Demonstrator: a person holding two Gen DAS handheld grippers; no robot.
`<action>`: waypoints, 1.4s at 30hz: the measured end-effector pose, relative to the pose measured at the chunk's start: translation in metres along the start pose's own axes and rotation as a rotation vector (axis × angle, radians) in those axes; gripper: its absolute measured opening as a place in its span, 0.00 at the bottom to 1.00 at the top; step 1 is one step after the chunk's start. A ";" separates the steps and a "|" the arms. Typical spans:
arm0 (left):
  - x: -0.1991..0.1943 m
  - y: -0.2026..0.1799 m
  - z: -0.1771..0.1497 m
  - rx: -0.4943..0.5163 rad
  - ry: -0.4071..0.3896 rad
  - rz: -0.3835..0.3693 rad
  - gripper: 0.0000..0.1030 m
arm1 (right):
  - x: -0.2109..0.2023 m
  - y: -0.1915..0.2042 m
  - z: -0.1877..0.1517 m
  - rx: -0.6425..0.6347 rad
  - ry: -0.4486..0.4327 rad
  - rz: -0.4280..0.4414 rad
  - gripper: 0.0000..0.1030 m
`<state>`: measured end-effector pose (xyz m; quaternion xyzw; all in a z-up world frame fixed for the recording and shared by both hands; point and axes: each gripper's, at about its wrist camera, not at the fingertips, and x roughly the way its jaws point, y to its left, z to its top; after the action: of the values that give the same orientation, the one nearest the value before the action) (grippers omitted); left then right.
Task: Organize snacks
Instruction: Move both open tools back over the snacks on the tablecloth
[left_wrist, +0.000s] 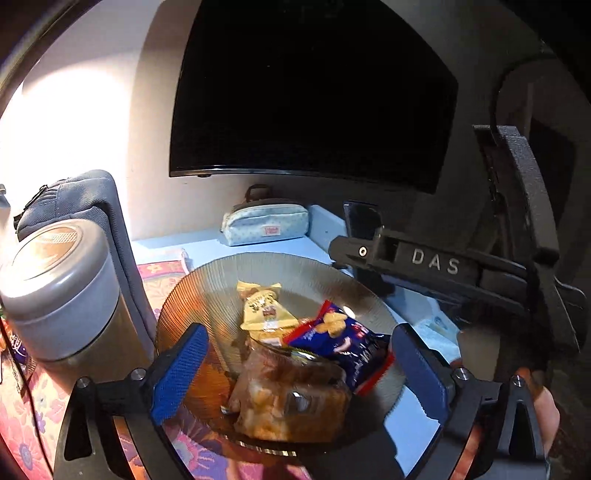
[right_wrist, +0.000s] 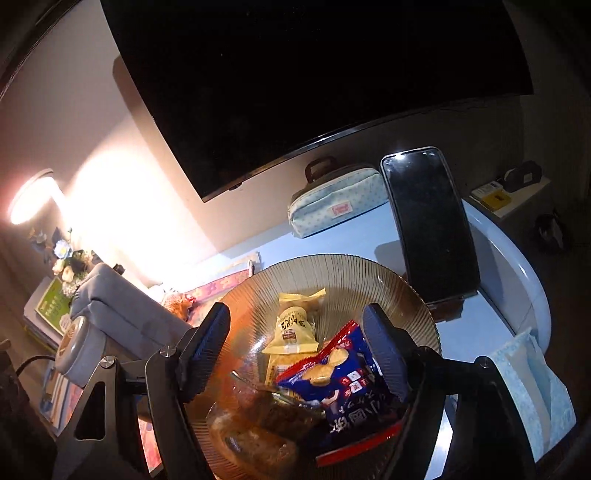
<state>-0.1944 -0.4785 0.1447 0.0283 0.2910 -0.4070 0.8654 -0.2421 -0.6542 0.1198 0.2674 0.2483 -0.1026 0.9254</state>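
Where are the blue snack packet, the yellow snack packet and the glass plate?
blue snack packet (right_wrist: 343, 384): right wrist view, its printed front.
yellow snack packet (right_wrist: 293, 325): right wrist view, middle of the wrapper.
glass plate (right_wrist: 332, 269): right wrist view, ribbed far rim.

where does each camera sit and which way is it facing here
Left wrist: sits on the left tongs, facing forward and down at the glass plate; its blue pads, the right tool and a fingertip show.
Right wrist: sits on the right tongs, facing the same plate; only its pads show.
Shared: plate, blue snack packet, yellow packet, pencil case, phone, monitor.
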 end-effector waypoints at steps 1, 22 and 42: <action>-0.002 0.002 -0.001 0.000 -0.002 -0.015 0.96 | -0.004 0.001 -0.001 0.002 -0.005 0.001 0.72; -0.173 0.126 -0.022 -0.068 -0.158 0.112 0.96 | -0.055 0.051 -0.076 -0.075 -0.017 0.059 0.72; -0.283 0.355 -0.059 -0.200 -0.214 0.656 1.00 | 0.008 0.278 -0.171 -0.538 0.210 0.255 0.73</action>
<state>-0.1077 -0.0299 0.1780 -0.0073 0.2128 -0.0777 0.9740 -0.2145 -0.3286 0.1132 0.0511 0.3253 0.1119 0.9376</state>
